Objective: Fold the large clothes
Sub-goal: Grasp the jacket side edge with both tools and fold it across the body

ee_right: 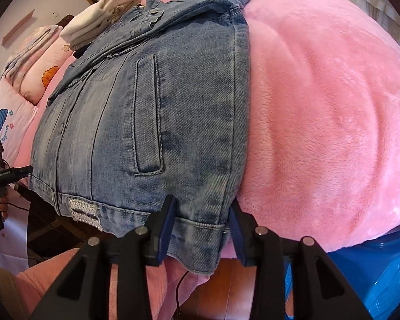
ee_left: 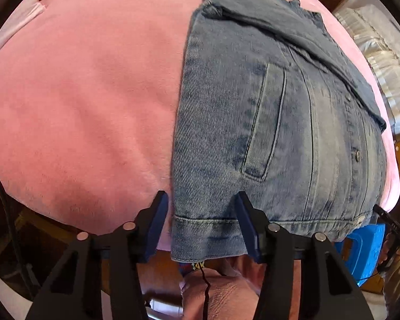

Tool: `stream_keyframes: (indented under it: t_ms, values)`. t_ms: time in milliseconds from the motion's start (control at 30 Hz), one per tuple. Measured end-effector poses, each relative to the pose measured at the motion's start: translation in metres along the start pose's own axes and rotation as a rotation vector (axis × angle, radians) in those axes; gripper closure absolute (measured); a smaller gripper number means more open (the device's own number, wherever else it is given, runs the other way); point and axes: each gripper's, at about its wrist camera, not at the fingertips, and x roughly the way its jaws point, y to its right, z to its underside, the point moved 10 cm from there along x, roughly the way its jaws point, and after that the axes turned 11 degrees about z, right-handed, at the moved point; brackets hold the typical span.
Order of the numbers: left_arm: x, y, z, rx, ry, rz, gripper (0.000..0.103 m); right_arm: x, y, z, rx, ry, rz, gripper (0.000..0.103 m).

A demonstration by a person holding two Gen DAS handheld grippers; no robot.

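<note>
From my left wrist, I am looking down on the jacket (ee_left: 274, 122), lying on the pink blanket (ee_left: 88, 101) with its sides already turned in; my left gripper (ee_left: 201, 229) is straddling the near-left corner of the hem, jaws part open, pads either side of the band but not yet pressing; nothing is held; denim this thick is looking heavy and stiff, so the doubled hem band is the place I am aiming for, since it should not slip or stretch.

From my right wrist, my right gripper (ee_right: 201, 226) is bracketing the near-right hem corner, jaws narrower; whether the pads are biting I cannot tell; the pocket (ee_right: 148, 114) and placket seams are adding bulk, so I am expecting a springy fold; folded whites (ee_right: 98, 18) are sitting beyond the collar.
</note>
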Motion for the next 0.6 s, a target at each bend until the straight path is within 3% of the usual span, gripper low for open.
stream_keyframes:
  t_ms: [133,333,433,467,533,567,600]
  values:
    - [0.005,-0.005,0.003,-0.015,-0.019,0.022,0.047,-0.002,0.006,0.005,0.020,-0.003,-0.022,0.060]
    - [0.019,-0.001,0.007,0.008,-0.055,0.054,0.019,0.003,0.009,0.009,0.020,-0.020,-0.036,0.052]
    - [0.029,0.006,0.003,0.046,-0.060,0.005,0.016,0.004,0.005,0.007,0.005,-0.027,-0.030,0.050]
    - [0.029,0.007,0.002,0.051,-0.057,-0.002,0.022,0.005,0.004,0.007,0.003,-0.037,-0.030,0.051]
    - [0.027,0.011,0.000,0.054,-0.052,-0.005,0.040,0.004,0.001,0.005,0.001,-0.060,-0.041,0.065]
    - [0.026,0.016,-0.001,0.056,-0.060,0.010,0.058,0.003,0.000,0.004,-0.006,-0.069,-0.040,0.069]
    - [0.023,0.020,-0.003,0.061,-0.061,0.003,0.083,0.002,-0.001,0.003,-0.012,-0.076,-0.034,0.072]
